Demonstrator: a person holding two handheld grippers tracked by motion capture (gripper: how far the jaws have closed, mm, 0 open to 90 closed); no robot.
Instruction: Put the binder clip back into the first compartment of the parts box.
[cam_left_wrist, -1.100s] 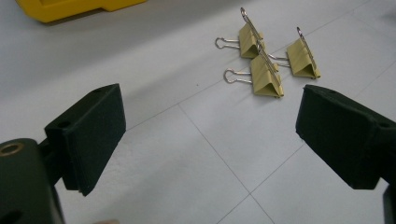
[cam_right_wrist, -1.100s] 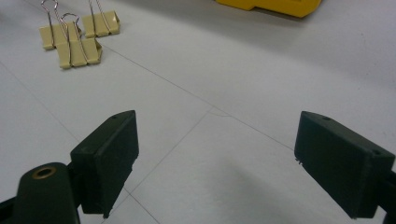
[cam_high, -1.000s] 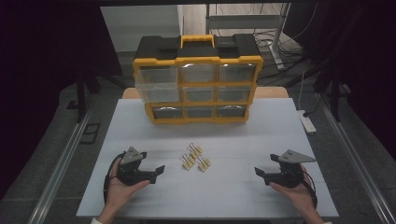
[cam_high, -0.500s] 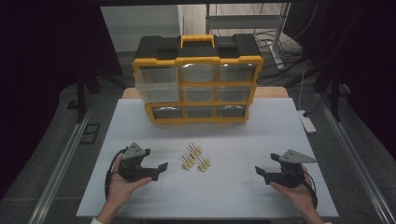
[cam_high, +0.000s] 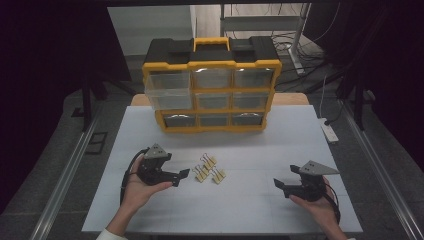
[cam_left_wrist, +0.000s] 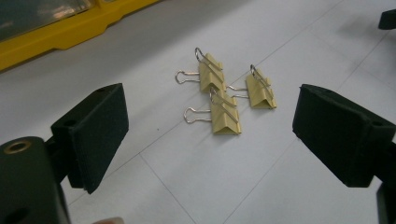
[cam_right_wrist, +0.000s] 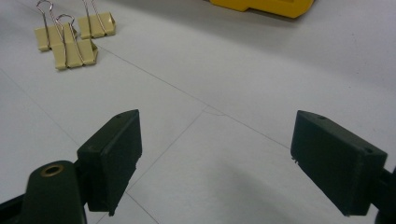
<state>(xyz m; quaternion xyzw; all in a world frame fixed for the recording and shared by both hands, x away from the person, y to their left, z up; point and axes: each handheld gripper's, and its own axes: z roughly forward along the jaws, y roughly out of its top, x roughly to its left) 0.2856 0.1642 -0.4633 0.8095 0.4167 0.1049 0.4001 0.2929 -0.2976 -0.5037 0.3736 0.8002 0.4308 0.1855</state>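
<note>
Yellow binder clips (cam_high: 208, 169), three in number, lie in a tight cluster on the white table (cam_high: 250, 210), in front of the drawer cabinet (cam_high: 212, 90) and well apart from its base. Left gripper (cam_high: 179, 176) sits just beside the cluster on the side away from the right gripper, jaws spread wide and holding nothing; its own view has the clips (cam_left_wrist: 224, 95) framed between the two black pads, ahead of them and not yet touched. Right gripper (cam_high: 278, 185) rests well apart from the clips, on their far side from the left gripper, jaws likewise spread and empty; its view places the cluster (cam_right_wrist: 70, 35) far off toward the cabinet. Judgement: the step in hand is the approach of the left gripper to one clip. To do it well, single out the nearest clip (cam_left_wrist: 225, 116), come in low along the table, and close the pads across its folded body rather than on the wire handles, which would likely slip or pivot. The neighbours lie close, one seemingly touching, so a narrow, centred entry should avoid dragging them. Condition of the clips: each has a pale yellow folded body and two silver wire loops lying flat over it; all rest on their sides, roughly parallel. One upper cabinet drawer (cam_high: 167, 91) stands pulled out, apparently empty.
</note>
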